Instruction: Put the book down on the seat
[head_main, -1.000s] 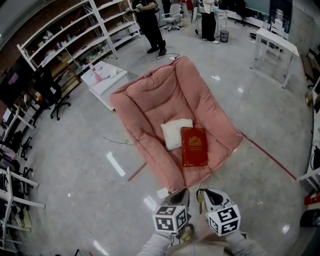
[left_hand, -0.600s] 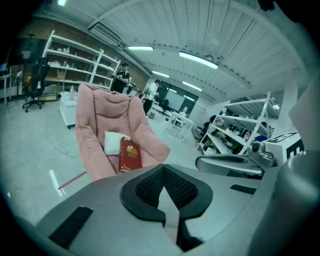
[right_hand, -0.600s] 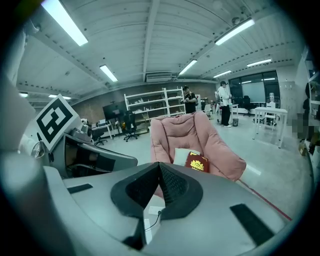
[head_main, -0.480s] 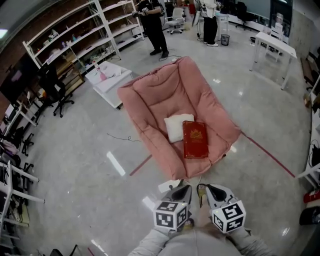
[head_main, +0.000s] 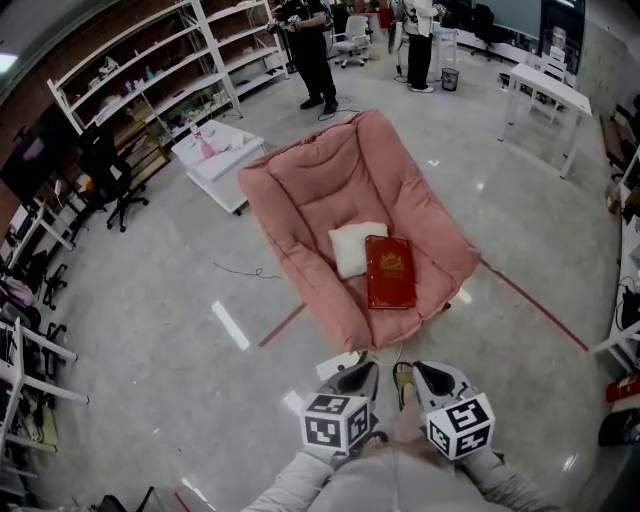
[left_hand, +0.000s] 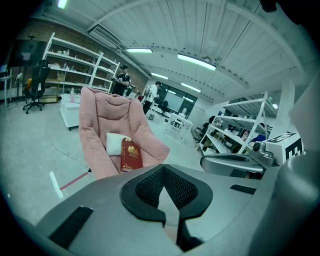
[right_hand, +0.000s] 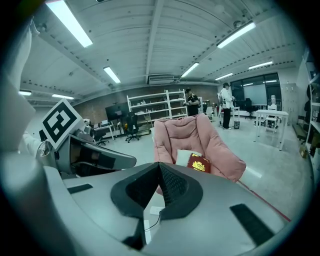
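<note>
A red book (head_main: 390, 272) with a gold emblem lies flat on the seat of the pink padded chair (head_main: 330, 180), touching a white pillow (head_main: 352, 248) on its left. The book (left_hand: 131, 155) also shows far off in the left gripper view, and the book (right_hand: 199, 163) in the right gripper view. My left gripper (head_main: 366, 370) and right gripper (head_main: 406, 372) hang side by side close to my body, well short of the chair's front edge. Both are shut with nothing between the jaws.
Metal shelving (head_main: 150, 80) lines the far left wall, with a low white cart (head_main: 218, 150) before it. Two people (head_main: 312, 50) stand beyond the chair. A white table (head_main: 550, 85) stands at the far right. Red tape (head_main: 535, 305) runs across the glossy floor.
The view has drawn back slightly, so the chair and book sit a little higher in the picture. The book has not moved on the seat. Both grippers stay shut and empty.
</note>
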